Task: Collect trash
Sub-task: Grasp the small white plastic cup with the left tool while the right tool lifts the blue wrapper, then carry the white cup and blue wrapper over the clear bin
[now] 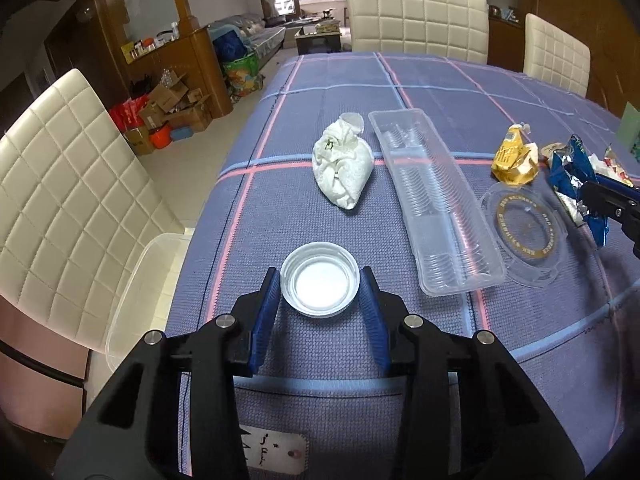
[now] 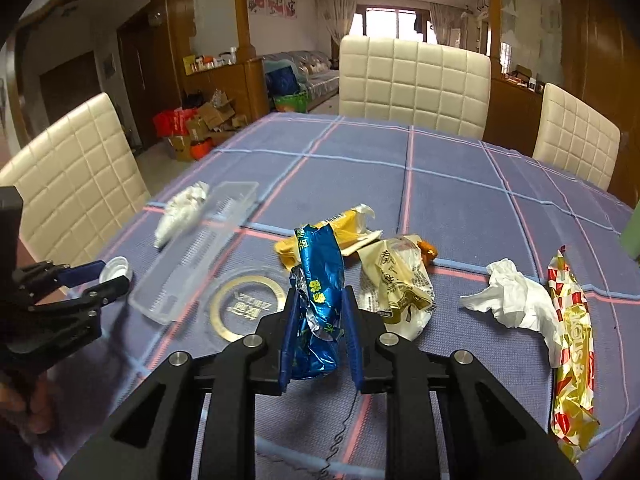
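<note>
My left gripper has a white round lid between its blue pads; the jaws sit against the lid's sides on the blue checked tablecloth. It also shows in the right wrist view. My right gripper is shut on a crumpled blue foil wrapper, held upright above the cloth; the wrapper also shows in the left wrist view. A white wadded bag, a clear plastic tray, a clear round lid with a gold ring and a yellow wrapper lie on the table.
A cream printed bag, a white tissue and a red-gold wrapper lie at the right. A clear plastic bin sits beside the table's left edge by a cream chair. More chairs stand at the far side.
</note>
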Action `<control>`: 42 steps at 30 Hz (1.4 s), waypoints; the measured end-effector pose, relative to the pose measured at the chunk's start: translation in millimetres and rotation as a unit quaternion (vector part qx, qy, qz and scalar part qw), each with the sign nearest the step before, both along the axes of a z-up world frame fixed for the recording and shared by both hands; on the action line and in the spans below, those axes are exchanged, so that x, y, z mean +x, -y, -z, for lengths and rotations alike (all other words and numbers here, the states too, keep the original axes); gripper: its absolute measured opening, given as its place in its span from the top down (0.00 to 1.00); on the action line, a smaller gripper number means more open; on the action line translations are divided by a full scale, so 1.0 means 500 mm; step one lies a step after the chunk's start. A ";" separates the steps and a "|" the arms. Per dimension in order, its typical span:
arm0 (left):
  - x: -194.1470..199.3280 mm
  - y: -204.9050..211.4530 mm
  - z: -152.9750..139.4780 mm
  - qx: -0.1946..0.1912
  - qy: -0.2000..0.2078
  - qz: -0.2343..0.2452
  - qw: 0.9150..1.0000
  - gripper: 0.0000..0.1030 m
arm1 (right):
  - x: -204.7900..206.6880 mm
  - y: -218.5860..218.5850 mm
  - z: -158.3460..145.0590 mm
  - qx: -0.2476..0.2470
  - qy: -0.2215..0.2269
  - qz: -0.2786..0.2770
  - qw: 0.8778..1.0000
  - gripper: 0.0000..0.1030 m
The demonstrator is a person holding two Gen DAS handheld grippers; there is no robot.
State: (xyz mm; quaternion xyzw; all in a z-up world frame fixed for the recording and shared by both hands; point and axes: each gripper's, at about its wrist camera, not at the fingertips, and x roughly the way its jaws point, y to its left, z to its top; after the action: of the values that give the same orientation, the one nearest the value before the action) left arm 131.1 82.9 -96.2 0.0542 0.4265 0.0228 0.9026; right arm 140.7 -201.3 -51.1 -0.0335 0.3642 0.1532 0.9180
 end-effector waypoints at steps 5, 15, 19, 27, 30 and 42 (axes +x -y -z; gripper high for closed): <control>-0.024 0.002 -0.025 0.000 0.022 0.001 1.000 0.60 | -0.015 -0.003 -0.011 0.006 0.001 -0.003 1.000 0.79; -0.064 -0.020 -0.047 -0.002 0.040 -0.007 0.999 0.60 | -0.053 -0.046 -0.012 -0.018 0.004 -0.031 0.999 0.79; -0.081 -0.036 -0.053 -0.005 0.045 -0.014 0.999 0.60 | -0.066 -0.076 -0.012 -0.030 0.004 -0.047 0.998 0.79; -0.115 -0.073 -0.060 -0.010 0.057 -0.028 0.998 0.60 | -0.095 -0.138 -0.017 -0.048 0.013 -0.084 0.995 0.79; -0.124 -0.084 -0.058 -0.010 0.058 -0.033 0.998 0.60 | -0.105 -0.170 -0.019 -0.055 0.016 -0.102 0.993 0.79; -0.148 -0.148 -0.049 -0.004 0.063 -0.065 0.996 0.59 | -0.119 -0.278 -0.016 -0.082 0.024 -0.155 0.984 0.79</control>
State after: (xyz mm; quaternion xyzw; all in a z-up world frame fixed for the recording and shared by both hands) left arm 57.3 156.7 -71.4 0.0209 0.3716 0.0825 0.9245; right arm 81.3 -62.3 -43.0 -0.1686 0.3436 0.2626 0.8857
